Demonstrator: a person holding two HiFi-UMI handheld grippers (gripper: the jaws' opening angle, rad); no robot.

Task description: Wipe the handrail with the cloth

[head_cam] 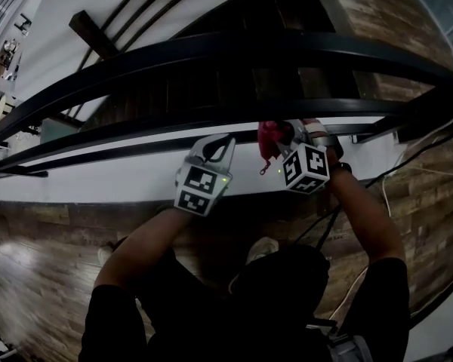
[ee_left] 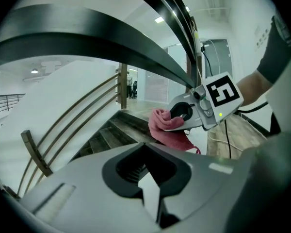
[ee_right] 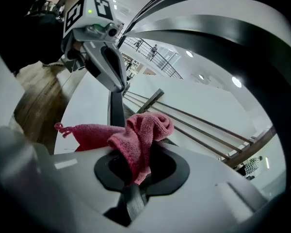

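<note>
Right gripper [head_cam: 282,135] clamps the pink cloth [ee_right: 144,130] under the black handrail [head_cam: 234,47]; left gripper [head_cam: 226,144] closed, empty, above wooden stairs [ee_left: 117,131].

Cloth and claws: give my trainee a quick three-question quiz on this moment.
1. True or false: the left claw holds the cloth.
2. The cloth is: A blue, B pink, C white?
3. Fill in: the left claw is ___ and empty.
Key: 1 false, the right claw holds it; 2 B; 3 shut.
</note>
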